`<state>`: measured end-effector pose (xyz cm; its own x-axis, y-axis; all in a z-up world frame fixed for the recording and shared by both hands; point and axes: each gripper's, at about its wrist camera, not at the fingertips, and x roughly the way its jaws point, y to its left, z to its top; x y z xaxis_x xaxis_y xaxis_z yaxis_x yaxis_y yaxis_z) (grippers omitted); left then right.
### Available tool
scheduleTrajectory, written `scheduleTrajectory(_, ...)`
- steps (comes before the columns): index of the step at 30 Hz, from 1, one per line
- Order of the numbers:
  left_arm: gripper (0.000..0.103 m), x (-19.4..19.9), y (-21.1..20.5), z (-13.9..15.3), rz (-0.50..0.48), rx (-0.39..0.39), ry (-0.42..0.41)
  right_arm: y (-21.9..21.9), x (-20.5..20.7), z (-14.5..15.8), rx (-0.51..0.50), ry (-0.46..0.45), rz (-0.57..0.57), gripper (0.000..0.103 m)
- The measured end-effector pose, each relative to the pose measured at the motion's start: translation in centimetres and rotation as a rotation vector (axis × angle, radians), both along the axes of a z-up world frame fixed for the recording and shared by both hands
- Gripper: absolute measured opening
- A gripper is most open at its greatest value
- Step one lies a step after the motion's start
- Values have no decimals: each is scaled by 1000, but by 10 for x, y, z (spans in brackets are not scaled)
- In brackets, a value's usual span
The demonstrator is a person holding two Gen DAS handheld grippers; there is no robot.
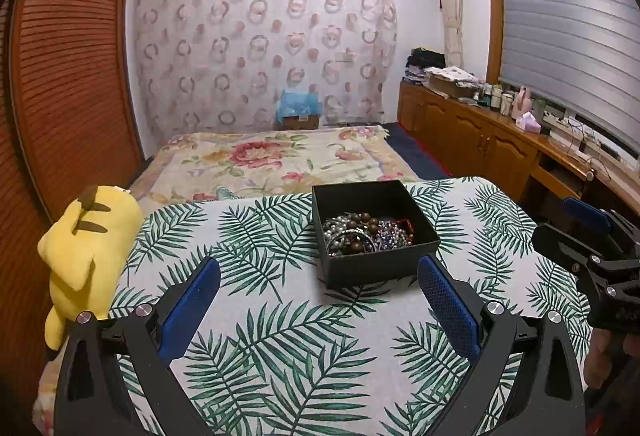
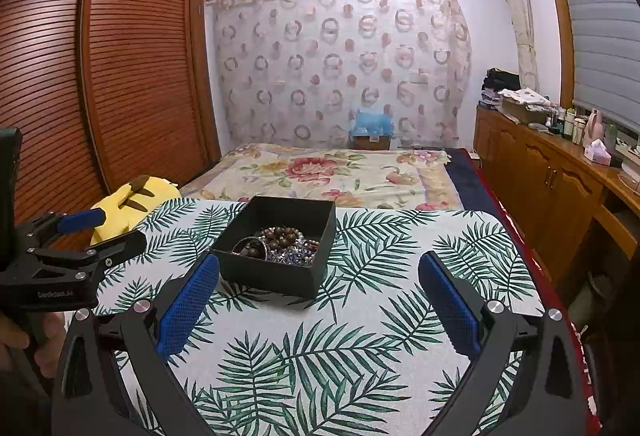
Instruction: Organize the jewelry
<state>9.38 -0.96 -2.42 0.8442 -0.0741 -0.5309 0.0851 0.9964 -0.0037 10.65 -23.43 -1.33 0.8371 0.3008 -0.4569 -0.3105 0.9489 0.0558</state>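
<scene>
A black open box (image 1: 376,268) stands on the palm-leaf cloth, filled with a tangle of beaded jewelry (image 1: 366,234): brown wooden beads, pearls, small blue and red beads. In the right wrist view the same box (image 2: 276,276) sits left of centre with its jewelry (image 2: 280,244). My left gripper (image 1: 320,276) stands open just short of the box, nothing between its blue pads. My right gripper (image 2: 320,276) is open wide, the box's near right corner lying between its fingers without touching. Each gripper shows at the edge of the other's view.
The cloth-covered table (image 1: 280,356) stands at the foot of a flowered bed (image 1: 272,155). A yellow plush toy (image 1: 88,248) lies at the table's left edge. Wooden louvred wardrobe doors (image 2: 120,67) stand on the left, a cluttered wooden sideboard (image 1: 500,139) on the right.
</scene>
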Motion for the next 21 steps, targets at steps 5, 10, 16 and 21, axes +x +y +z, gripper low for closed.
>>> scheduleTrajectory(5,95,0,0,0,-1,0,-1,-1,0,0,6,-1,-4,100)
scheduleTrajectory(10,95,0,0,-1,0,-1,-1,-2,0,1,12,-1,-7,100)
scheduleTrajectory(16,95,-5,-3,2,0,3,-8,-3,0,3,14,-3,-10,100)
scheduleTrajectory(21,95,-6,-7,7,1,3,-15,-4,-2,3,16,-6,-7,100)
